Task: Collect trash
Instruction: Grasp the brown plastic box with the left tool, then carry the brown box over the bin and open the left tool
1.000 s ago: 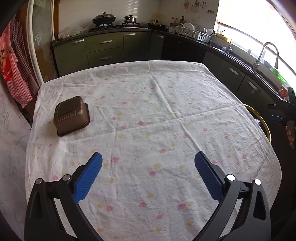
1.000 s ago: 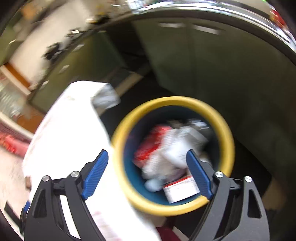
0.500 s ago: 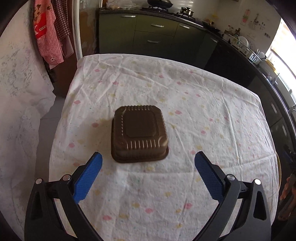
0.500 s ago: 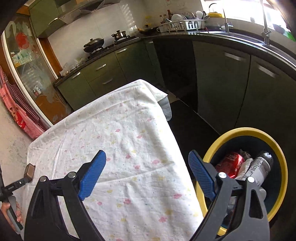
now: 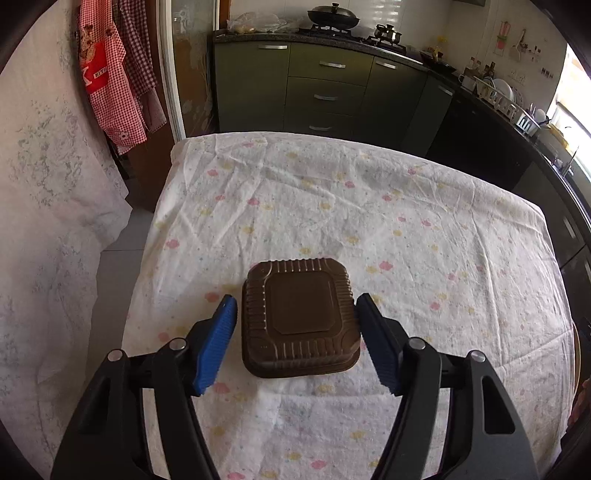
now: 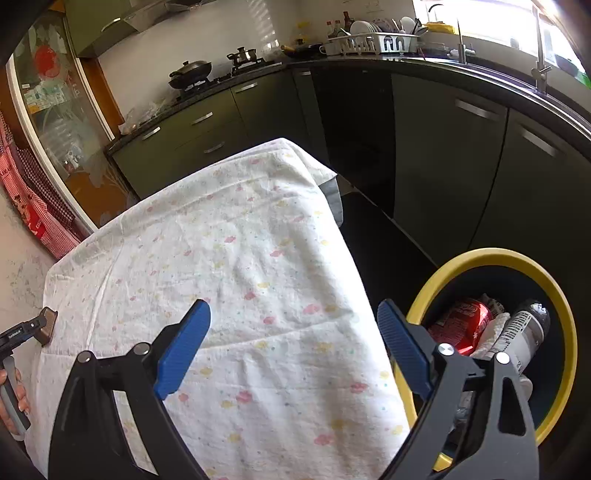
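Jaws parted: left gripper (image 5: 295, 314) straddles brown container (image 5: 299, 314) (right gripper (image 6: 293, 332) view shows bin (image 6: 554, 295)).

Sunlit kitchen, dark green cabinets (image 5: 325, 85), cloth-covered table (image 5: 369, 206).

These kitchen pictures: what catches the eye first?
A square, ribbed brown plastic container sits on the floral tablecloth, framed by the left gripper and its blue fingers. Beside the table stands a yellow-rimmed trash bin holding a red can and a bottle.

Sharp frames, window (image 6: 491, 26) glare, fisheye-bent dark corners.
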`<state>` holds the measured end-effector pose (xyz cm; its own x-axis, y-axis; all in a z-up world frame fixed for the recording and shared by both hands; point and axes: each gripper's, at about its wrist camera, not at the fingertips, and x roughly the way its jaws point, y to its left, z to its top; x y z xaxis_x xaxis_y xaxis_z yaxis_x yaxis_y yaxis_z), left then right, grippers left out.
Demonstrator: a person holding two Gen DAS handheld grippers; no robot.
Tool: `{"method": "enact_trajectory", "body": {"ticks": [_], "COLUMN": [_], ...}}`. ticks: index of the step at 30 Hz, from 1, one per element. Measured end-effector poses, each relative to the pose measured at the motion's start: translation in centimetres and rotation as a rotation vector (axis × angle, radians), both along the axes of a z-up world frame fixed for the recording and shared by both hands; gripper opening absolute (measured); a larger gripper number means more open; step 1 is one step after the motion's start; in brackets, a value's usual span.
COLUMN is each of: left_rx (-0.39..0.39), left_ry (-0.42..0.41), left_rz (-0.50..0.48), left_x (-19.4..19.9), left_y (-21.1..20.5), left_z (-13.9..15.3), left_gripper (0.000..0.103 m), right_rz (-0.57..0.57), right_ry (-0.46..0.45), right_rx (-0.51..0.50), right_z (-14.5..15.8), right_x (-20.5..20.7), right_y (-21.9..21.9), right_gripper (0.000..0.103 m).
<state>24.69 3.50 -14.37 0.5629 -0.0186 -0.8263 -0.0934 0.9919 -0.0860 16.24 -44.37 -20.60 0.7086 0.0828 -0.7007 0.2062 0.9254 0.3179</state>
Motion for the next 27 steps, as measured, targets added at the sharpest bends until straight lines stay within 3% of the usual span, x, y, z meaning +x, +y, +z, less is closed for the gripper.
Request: {"method": "enact_trajectory", "body": {"ticks": [4,8,13,20,27], "left_rx": [0.003,0.02,0.033,0.037,-0.003], "left_ry": [0.016,0.009,-0.028,-0.098,-0.112], "left_rz": [-0.01,-0.031,-0.099,-0.414,-0.775], "left_x": [0.4,0.7,-0.7,-5.9,-9.2], "left_y": [-0.4,-0.8,-2.5,-13.0,-27.5], "left_z": [-0.6,-0.7,0.9,5.7,7.3], "left_gripper": [0.066,0.06,0.058,0.058,0.059], "right_rz": [-0.005,-0.007,0.0,-0.032,-0.207], "right_ry": [0.0,0.005,0.014,0.006,-0.064], "right_rx": [0.008,0.011,-0.002,-0.021,-0.11], "right_z": [0.0,-0.1,-0.3,0.5,4.7], "right_x": [-0.1,0.0,0.1,-0.3,-6.1], "right_y": [-0.2,-0.4,-0.3,-1.0,-6.6], "right_gripper": [0.087,0.087,0.088,0.088,0.088]}}
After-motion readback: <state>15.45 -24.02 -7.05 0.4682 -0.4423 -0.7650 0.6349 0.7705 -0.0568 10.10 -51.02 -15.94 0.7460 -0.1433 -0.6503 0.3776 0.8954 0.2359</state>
